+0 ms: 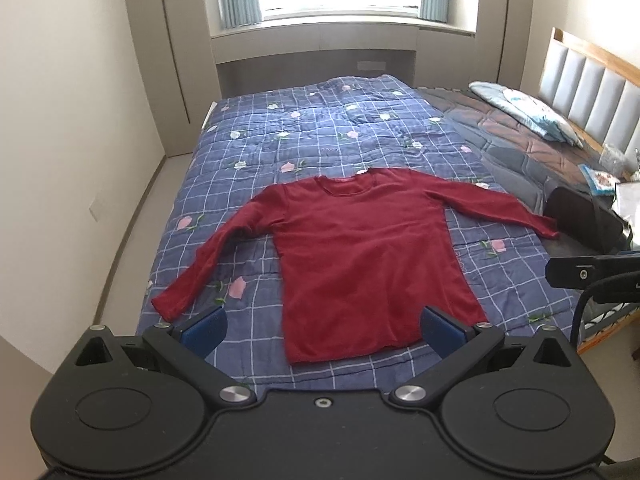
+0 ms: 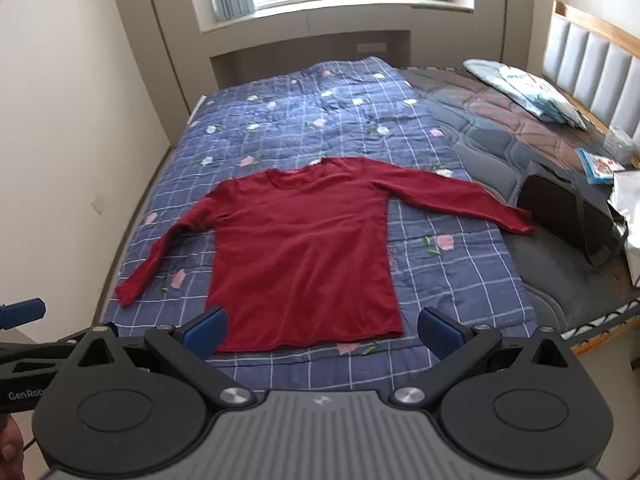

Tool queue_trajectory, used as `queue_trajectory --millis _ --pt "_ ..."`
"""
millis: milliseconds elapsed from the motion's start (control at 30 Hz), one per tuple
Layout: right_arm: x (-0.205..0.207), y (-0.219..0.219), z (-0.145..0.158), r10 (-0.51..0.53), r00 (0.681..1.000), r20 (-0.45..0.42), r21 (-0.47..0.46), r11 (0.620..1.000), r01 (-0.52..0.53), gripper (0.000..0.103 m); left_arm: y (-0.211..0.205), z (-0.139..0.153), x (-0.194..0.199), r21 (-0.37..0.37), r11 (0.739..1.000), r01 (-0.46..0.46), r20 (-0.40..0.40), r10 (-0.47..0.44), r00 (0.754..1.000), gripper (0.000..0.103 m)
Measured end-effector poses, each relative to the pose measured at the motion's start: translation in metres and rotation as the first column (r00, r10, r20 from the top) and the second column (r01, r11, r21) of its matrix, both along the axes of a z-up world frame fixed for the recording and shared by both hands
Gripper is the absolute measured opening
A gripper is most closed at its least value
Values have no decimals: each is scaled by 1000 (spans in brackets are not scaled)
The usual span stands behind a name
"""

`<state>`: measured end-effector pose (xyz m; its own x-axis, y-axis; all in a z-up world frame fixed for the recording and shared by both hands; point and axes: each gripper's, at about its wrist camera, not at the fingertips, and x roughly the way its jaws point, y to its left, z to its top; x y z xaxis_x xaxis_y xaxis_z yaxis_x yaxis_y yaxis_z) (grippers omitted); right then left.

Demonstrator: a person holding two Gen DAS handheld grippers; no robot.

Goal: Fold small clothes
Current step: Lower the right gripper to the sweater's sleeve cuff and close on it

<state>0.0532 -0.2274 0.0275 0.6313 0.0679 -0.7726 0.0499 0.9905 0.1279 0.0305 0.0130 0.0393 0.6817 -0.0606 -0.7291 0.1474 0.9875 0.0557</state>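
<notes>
**Red shirt flat on the bed, both claws spread above its hem**

I saw the red long-sleeved shirt lying flat, front up, on the blue checked quilt, sleeves spread to either side, collar toward the window. My left gripper hung over the near edge of the bed with its blue pads wide apart, gripping nothing; the hem lay between them, just beyond. My right gripper was likewise released and empty, with the hem's right corner between its pads.
</notes>
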Motion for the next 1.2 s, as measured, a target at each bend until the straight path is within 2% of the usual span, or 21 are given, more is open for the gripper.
queue_trajectory --millis 167,367,700,900,1200 --pt "10 -10 -8 -24 999 -29 13 1000 24 103 -7 -4 18 14 1000 4 -52 -3 999 102" --pt "36 -23 -22 -21 996 -87 17 1000 23 103 -10 -24 47 37 999 -38 -154 43 987 102" --pt "123 -71 -62 26 984 -178 64 998 -15 103 -42 -57 122 106 988 -109 -297 136 945 102" --pt "191 -125 -111 22 966 -259 93 996 3 103 -77 -84 186 158 978 -138 -369 188 910 102" --pt "283 -215 -195 -107 934 -340 134 978 161 103 -136 -150 281 196 969 -151 -433 224 873 102"
